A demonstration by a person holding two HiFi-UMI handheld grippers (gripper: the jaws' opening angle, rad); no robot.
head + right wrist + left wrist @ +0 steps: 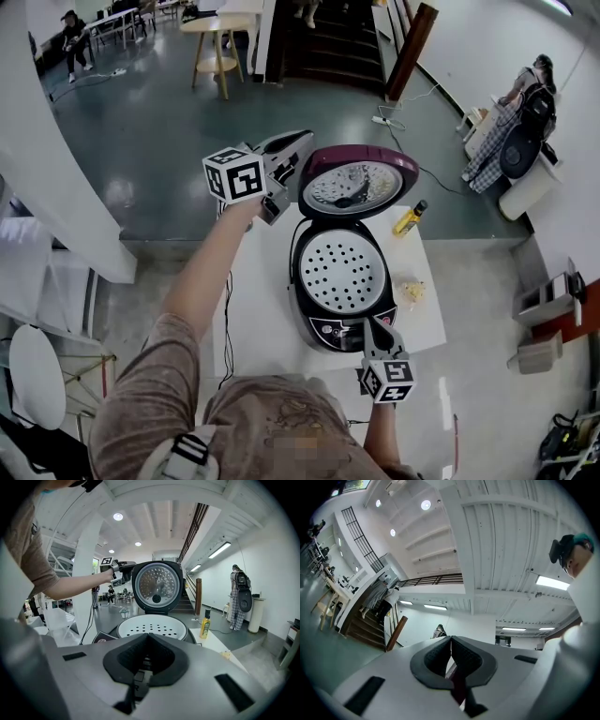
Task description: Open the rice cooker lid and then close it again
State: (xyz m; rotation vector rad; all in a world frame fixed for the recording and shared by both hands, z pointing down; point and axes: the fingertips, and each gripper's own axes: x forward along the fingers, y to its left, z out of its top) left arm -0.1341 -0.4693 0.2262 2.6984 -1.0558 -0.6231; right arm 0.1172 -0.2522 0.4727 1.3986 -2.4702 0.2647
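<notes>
A: Head view: rice cooker (342, 281) sits on the surface (253, 309), lid (356, 183) upright. Closing next?
B: Likely; the left hand-held gripper (298, 159), arm (211, 272) outstretched, must push it down.
A: Left gripper view?
B: Jaws together, aimed upward.
A: Right gripper view?
B: There the right hand-held gripper (147, 637) is closed, tilted down at the cooker's front.

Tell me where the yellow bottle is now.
In the head view, the yellow bottle stands on the white table, right of the open rice cooker.

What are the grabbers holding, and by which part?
Nothing is held. Left gripper and right gripper both have shut, empty jaws; the left sits beside the open maroon rice cooker lid.
</notes>
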